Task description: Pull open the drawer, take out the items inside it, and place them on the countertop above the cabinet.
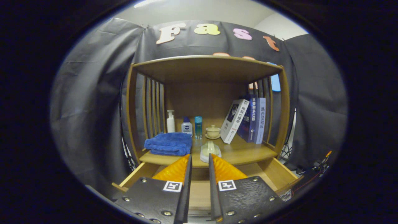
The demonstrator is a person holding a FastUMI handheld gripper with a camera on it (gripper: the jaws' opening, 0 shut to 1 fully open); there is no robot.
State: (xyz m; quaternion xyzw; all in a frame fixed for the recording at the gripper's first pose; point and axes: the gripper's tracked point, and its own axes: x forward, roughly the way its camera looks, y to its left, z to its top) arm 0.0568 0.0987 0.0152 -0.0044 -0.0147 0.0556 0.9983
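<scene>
The wooden cabinet's drawer [135, 178] stands pulled open below the countertop [248, 152], and my fingers hide most of its inside. A pale, translucent small item [210, 148] rests on the countertop's front edge, just ahead of my fingertips and slightly right of the gap. My gripper [199, 155] hovers over the open drawer with its fingers a narrow gap apart and nothing between them. A folded blue towel [169, 143] lies on the countertop left of the pale item.
At the back of the countertop stand a white pump bottle [170, 121], a small blue-capped bottle [186, 127], a clear blue bottle [198, 127] and a lidded cup on a saucer [213, 132]. Books [245, 119] lean at the right. A shelf board [205, 67] roofs the niche.
</scene>
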